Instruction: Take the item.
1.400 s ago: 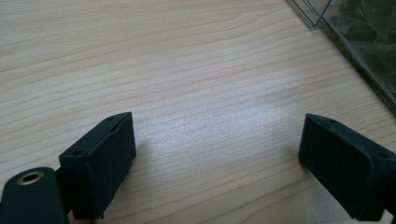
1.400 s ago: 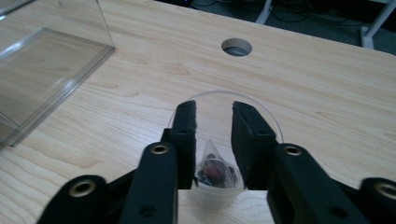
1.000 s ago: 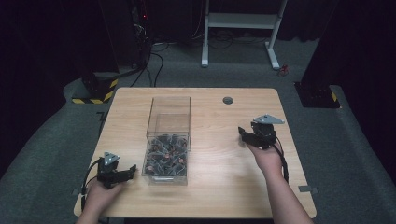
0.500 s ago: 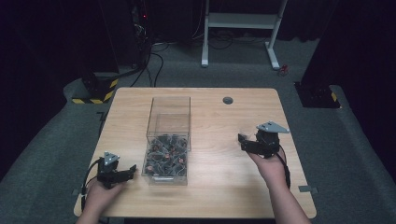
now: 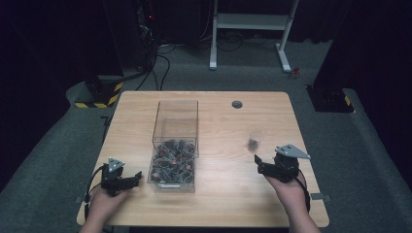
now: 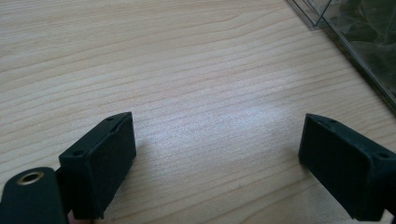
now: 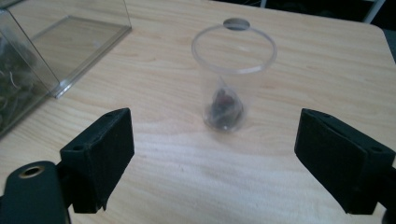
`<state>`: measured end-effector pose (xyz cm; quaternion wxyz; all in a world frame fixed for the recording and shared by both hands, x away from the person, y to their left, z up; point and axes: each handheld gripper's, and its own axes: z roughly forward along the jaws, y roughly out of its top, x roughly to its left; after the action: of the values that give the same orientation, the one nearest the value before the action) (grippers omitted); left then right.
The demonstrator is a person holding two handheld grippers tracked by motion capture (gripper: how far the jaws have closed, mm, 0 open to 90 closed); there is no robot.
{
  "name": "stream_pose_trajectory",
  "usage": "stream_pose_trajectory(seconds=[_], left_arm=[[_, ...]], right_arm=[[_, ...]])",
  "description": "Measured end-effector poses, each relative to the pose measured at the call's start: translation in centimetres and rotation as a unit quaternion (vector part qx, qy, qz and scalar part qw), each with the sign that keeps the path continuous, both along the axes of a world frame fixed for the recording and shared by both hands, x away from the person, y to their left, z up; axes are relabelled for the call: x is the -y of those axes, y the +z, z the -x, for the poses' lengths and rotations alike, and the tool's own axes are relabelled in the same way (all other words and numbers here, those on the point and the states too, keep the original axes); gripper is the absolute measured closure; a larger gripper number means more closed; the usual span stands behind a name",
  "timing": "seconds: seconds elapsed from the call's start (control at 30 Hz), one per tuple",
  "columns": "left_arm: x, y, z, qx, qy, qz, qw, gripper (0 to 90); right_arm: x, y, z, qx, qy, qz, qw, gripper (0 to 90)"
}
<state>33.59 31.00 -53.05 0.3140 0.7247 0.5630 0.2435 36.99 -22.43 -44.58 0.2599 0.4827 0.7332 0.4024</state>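
Wooden bench (image 5: pixel 218 199): right gripper (image 7: pixel 212 154) fingers just opened, cup (image 7: pixel 229 100) released, standing clear. Next: box (image 5: pixel 175 145) items; left gripper (image 6: pixel 217 154) fingers apart, empty.

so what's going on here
A person holds a black two-jaw gripper in each hand at a light wooden table. The right gripper has just been opening, nothing between its jaws, in front of a small clear plastic cup with dark bits inside. The left gripper rests open beside a clear rectangular box of dark pieces.
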Motion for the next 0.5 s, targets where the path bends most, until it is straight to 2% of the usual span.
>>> stream_pose_trajectory(seconds=[0.27, 0.4, 0.5], left_arm=[[0.0, 0.0, 0.0, 0.000, 0.000, 0.000, 1.0000, 11.3], [0.0, 0.0, 0.0, 0.000, 0.000, 0.000, 1.0000, 11.3], [0.0, 0.0, 0.0, 0.000, 0.000, 0.000, 1.0000, 11.3]], right_arm=[[0.8, -3.0, 1.8, -0.018, -0.005, 0.010, 0.9998, 11.9], [1.1, -4.8, 2.4, -0.036, -0.009, 0.017, 0.9992, 12.0], [1.2, -6.3, 2.7, -0.059, -0.010, 0.027, 0.9978, 12.8]])
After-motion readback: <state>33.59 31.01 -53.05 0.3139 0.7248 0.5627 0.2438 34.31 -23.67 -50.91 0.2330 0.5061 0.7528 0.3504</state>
